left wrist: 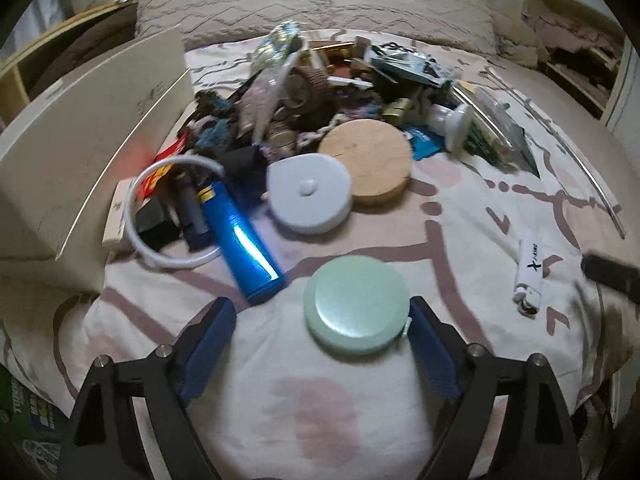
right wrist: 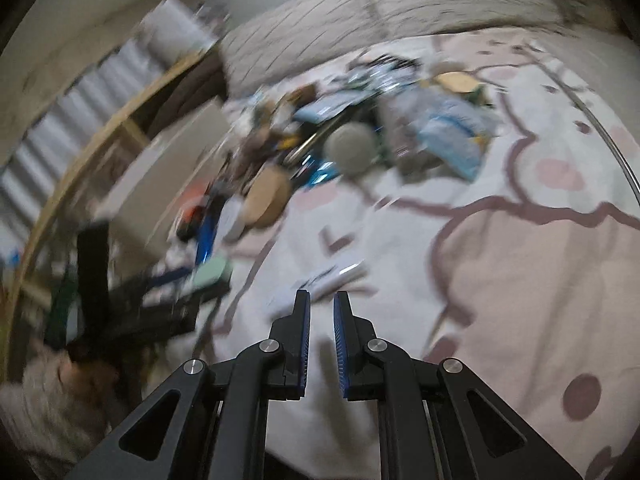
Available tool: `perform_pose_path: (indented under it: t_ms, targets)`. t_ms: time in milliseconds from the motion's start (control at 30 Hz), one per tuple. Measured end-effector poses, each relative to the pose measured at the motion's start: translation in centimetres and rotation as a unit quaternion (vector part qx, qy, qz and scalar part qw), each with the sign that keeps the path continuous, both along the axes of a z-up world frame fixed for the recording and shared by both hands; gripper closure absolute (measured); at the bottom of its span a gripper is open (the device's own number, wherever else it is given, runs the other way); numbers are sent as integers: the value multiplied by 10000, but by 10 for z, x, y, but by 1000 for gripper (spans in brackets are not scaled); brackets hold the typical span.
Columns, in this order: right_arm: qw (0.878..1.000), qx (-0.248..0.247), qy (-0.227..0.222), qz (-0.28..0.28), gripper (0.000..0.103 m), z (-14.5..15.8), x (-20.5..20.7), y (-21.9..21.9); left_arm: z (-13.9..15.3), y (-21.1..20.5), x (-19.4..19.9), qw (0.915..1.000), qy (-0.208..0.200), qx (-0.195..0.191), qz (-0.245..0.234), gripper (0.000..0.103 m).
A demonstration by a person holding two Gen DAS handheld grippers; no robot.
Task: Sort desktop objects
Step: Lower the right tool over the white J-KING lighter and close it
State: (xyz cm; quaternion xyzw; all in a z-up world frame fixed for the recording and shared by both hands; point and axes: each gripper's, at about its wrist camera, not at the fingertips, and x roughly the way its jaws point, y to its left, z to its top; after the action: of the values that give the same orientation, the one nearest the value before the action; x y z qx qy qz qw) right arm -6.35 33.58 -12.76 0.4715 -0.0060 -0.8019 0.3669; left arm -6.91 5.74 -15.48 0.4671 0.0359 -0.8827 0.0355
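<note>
On the bed point(left wrist: 460, 208), left gripper point(left wrist: 320, 316) fingers spread, released around a mint round case point(left wrist: 356, 316), likely set apart from the clutter pile point(left wrist: 320, 92); right gripper point(right wrist: 322, 308) clenched, empty.

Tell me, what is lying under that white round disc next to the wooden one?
The white round disc overlaps the edge of the wooden disc and rests on the patterned bedspread. A dark blue thing peeks out at its left. Whatever else is beneath stays covered.
</note>
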Motion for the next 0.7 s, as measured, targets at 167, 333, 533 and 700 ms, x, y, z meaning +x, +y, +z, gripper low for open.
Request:
perform_pose_path:
  t_ms: [167,333,533,700]
  targets:
    - [9982,573,-69,179,91,-15,8,-31,-2,-10,7,9999,73,6,83,10]
    - [9972,725,-139,131,91,-26,0,-55,-6,-17,11,9998,95,-75,160,1]
    - [9973,480,-545,-78,91,-37,-22,-72,-9,-26,15,9998,161,71,134,0]
    - [9972,106,-720,-162,91,-43,-27,-63,-13,-29,15,9997,134,200,24,0]
